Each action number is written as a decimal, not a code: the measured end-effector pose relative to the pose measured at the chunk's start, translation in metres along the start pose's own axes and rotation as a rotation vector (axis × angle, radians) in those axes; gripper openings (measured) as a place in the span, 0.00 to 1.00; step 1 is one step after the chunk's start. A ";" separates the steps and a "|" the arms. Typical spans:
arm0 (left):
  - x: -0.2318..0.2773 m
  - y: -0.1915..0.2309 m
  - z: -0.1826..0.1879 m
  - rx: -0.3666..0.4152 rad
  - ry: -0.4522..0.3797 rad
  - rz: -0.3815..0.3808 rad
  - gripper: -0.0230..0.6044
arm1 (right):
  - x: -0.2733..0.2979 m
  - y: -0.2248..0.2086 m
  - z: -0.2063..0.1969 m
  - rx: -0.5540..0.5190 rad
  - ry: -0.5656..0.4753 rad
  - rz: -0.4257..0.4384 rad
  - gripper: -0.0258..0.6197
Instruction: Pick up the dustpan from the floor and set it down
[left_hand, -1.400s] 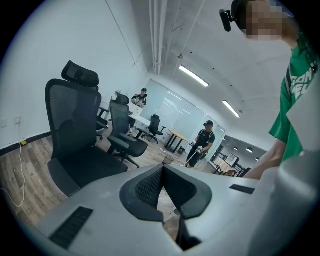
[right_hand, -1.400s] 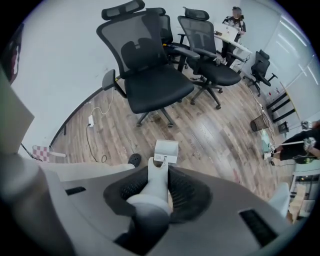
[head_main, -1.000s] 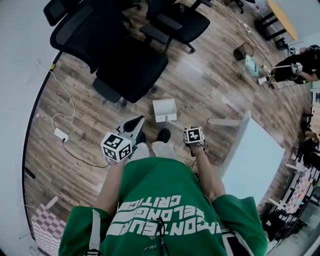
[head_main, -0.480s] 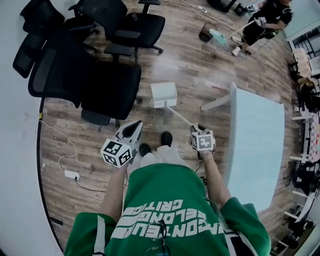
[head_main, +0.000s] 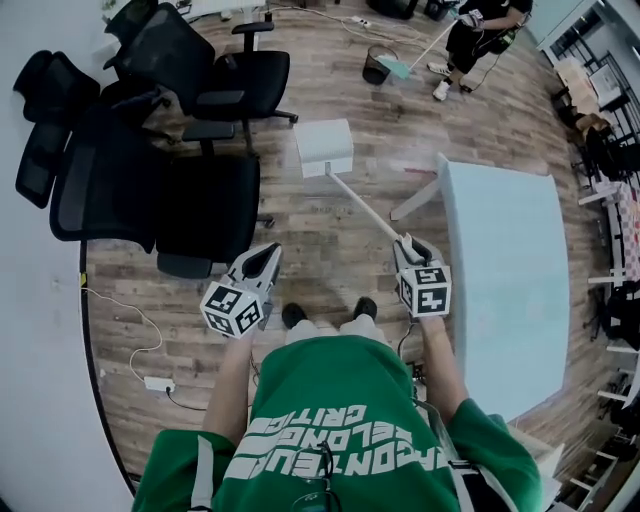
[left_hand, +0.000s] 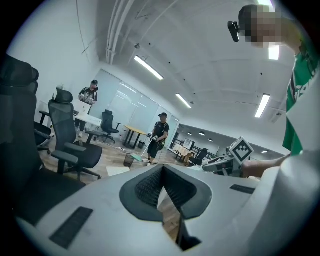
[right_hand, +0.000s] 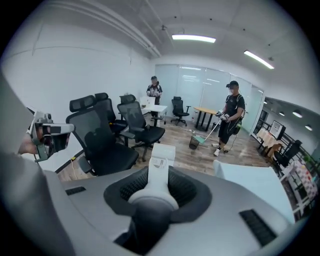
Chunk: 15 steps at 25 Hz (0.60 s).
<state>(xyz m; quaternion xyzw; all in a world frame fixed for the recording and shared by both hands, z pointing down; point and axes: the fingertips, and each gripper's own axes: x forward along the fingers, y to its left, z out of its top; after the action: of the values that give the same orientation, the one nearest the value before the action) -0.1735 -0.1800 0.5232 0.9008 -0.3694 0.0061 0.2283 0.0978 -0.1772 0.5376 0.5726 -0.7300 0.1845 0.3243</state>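
The white dustpan (head_main: 325, 147) is at the far end of its long handle (head_main: 362, 208), in the open strip of wooden floor (head_main: 320, 252) between the black office chairs (head_main: 205, 205) at the left and the pale worktop (head_main: 500, 260) edge at the right. The right hand-held gripper (head_main: 411, 244) pinches the near end of the handle. The left hand-held gripper (head_main: 270, 252), pressed together on nothing, is just beside the chairs.

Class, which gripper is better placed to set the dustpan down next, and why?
Right. The right gripper is clamped on the handle of the dustpan. The left gripper is shut, empty and apart from it.
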 end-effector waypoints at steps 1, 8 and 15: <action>0.003 -0.003 0.002 0.005 -0.004 0.001 0.04 | -0.008 -0.006 0.006 0.001 -0.022 -0.005 0.21; 0.027 -0.024 0.009 0.021 -0.014 0.022 0.04 | -0.052 -0.043 0.038 -0.013 -0.151 -0.010 0.21; 0.055 -0.051 0.008 0.033 -0.013 0.049 0.04 | -0.069 -0.080 0.046 -0.004 -0.209 0.026 0.21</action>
<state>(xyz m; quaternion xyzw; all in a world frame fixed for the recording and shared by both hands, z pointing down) -0.1004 -0.1885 0.5049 0.8951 -0.3927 0.0120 0.2107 0.1715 -0.1793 0.4484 0.5786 -0.7675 0.1265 0.2451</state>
